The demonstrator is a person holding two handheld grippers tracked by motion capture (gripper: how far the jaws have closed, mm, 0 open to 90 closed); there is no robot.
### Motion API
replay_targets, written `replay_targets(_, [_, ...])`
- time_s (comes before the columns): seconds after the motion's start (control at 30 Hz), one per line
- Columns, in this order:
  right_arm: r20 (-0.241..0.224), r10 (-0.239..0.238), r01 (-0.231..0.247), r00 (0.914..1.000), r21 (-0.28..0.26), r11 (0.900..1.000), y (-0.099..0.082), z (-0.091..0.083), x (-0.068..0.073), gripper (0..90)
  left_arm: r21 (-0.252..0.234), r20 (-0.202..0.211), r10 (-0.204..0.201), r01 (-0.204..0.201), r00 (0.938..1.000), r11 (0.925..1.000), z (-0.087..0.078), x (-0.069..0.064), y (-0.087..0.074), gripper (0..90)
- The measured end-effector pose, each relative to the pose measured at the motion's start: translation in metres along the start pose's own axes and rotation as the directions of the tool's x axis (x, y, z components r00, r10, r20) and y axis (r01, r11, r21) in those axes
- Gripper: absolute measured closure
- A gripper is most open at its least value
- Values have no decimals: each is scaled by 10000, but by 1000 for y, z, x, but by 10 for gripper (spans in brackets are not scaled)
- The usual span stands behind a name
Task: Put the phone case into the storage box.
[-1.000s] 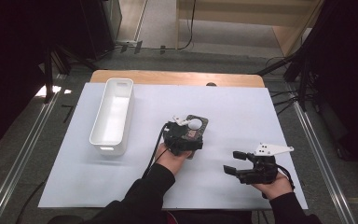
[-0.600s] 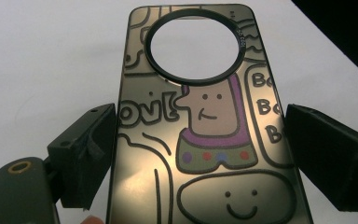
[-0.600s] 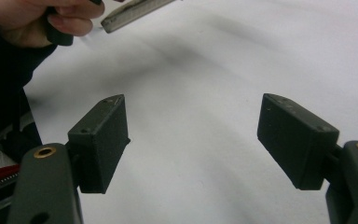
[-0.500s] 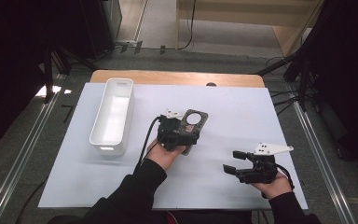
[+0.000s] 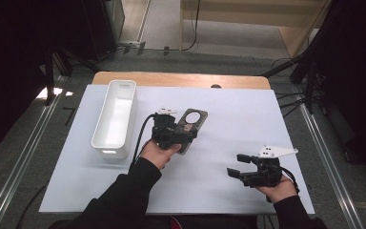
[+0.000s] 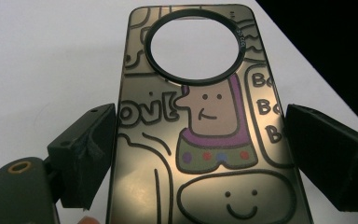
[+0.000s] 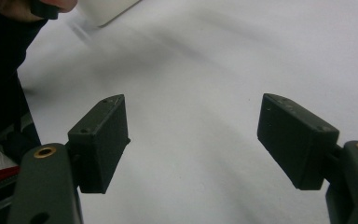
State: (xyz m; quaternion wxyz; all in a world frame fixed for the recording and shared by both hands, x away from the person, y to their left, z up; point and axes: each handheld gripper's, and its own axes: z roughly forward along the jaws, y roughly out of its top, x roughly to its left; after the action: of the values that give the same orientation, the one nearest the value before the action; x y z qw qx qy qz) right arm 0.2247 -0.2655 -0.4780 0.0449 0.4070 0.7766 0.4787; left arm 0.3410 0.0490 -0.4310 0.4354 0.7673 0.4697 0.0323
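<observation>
Mid-table on the white sheet [image 5: 209, 191], left gripper [image 6: 200, 154] pinches a cartoon-printed phone case [image 6: 205, 135] by its long edges, just right of the white bin [image 5: 116, 119]. Right gripper [image 5: 236, 164] sits near the front edge, jaws spread wide, holding nothing.

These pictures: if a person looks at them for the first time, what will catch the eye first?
Most likely the cartoon-covered phone case with its large round camera hole, held between the left gripper jaws near the middle of the white table. Next comes the long white bin at the left, and the right gripper resting open at the near right.
</observation>
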Motion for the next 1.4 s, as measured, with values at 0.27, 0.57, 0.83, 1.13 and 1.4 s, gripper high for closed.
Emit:
replay_targets(0.27, [6, 41, -41, 10000, -9, 10000, 0, 1, -1, 238, -222, 147, -297, 300, 9995, 9993, -5, 13, 2, 115])
replay_targets(0.57, [12, 120, -120, 9999, 2, 9999, 2, 2, -1, 237, -527, 212, -547, 557, 9983, 9971, -1, 21, 6, 114])
replay_targets(0.83, [-4, 282, -282, 9996, -27, 9996, 4, 3, -2, 238, -779, 311, -786, 808, 9964, 9937, 4, 27, 8, 114])
replay_targets(1.13, [-93, 925, -926, 9957, -152, 9956, 11, 4, -2, 238, -1013, 288, -896, 921, 9956, 9906, 7, 26, 7, 114])
replay_targets(1.4, [-105, 1272, -1274, 9918, -216, 9916, 23, 8, 0, 239, -1150, 221, -928, 947, 9954, 9888, 11, 24, 4, 114])
